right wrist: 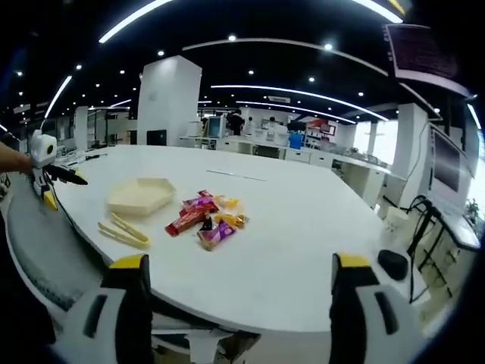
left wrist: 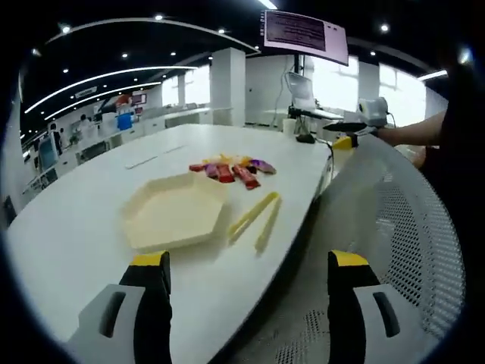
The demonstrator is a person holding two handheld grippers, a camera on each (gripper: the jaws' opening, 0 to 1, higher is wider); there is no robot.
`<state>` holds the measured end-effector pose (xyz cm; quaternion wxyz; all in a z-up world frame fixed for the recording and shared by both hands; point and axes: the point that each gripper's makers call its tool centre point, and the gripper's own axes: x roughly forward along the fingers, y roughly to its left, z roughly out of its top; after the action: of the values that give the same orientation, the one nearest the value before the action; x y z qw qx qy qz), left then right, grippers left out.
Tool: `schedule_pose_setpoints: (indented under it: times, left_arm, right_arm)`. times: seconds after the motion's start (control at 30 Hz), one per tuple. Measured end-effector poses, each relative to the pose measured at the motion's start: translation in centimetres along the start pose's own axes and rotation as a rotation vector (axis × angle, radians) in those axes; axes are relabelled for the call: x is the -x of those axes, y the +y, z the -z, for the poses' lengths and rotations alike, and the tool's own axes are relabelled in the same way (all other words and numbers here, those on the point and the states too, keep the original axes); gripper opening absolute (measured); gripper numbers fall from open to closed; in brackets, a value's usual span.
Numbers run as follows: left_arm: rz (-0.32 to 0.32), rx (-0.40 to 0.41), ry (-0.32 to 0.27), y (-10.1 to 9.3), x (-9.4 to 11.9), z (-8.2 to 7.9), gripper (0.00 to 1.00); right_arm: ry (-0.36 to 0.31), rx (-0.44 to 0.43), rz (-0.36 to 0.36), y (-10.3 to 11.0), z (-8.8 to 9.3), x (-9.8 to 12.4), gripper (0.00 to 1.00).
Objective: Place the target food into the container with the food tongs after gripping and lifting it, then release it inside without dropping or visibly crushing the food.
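My left gripper hangs wide, nothing in it, over the table's near edge; right gripper likewise agape, empty. Left gripper view adds a white mesh chair back. Pale yellow plastic tongs lie beside the cream hexagonal tray; glossy snack packets piled just beyond on the white table.

We see a white mesh chair back, a wall monitor, and a white pillar behind the table.
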<state>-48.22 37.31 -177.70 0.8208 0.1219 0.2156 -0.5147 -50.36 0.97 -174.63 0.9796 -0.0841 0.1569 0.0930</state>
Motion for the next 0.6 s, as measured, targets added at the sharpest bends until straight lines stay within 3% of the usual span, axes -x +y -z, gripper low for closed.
schedule_pose_setpoints:
  times: [0.1, 0.23, 0.37, 0.53, 0.6]
  left_arm:
    - [0.053, -0.034, 0.027, -0.1, -1.0, -0.5, 0.63]
    - [0.138, -0.113, 0.052, -0.6, -3.0, -0.4, 0.53]
    - [0.161, -0.123, 0.101, -0.3, -4.8, 1.1, 0.27]
    - [0.210, -0.120, 0.097, -1.0, -6.1, 1.6, 0.33]
    - [0.218, -0.130, 0.094, -1.0, -6.5, 1.6, 0.30]
  right_arm:
    - [0.003, 0.009, 0.000, 0.1, -0.3, 0.1, 0.99]
    - [0.007, 0.012, 0.000, 0.1, -0.6, 0.3, 0.99]
    - [0.002, 0.004, 0.004, 0.3, -1.2, 0.6, 0.99]
    - [0.000, 0.019, 0.002, 0.4, -1.8, 0.8, 0.99]
    - [0.000, 0.022, 0.003, 0.4, -1.9, 0.9, 0.99]
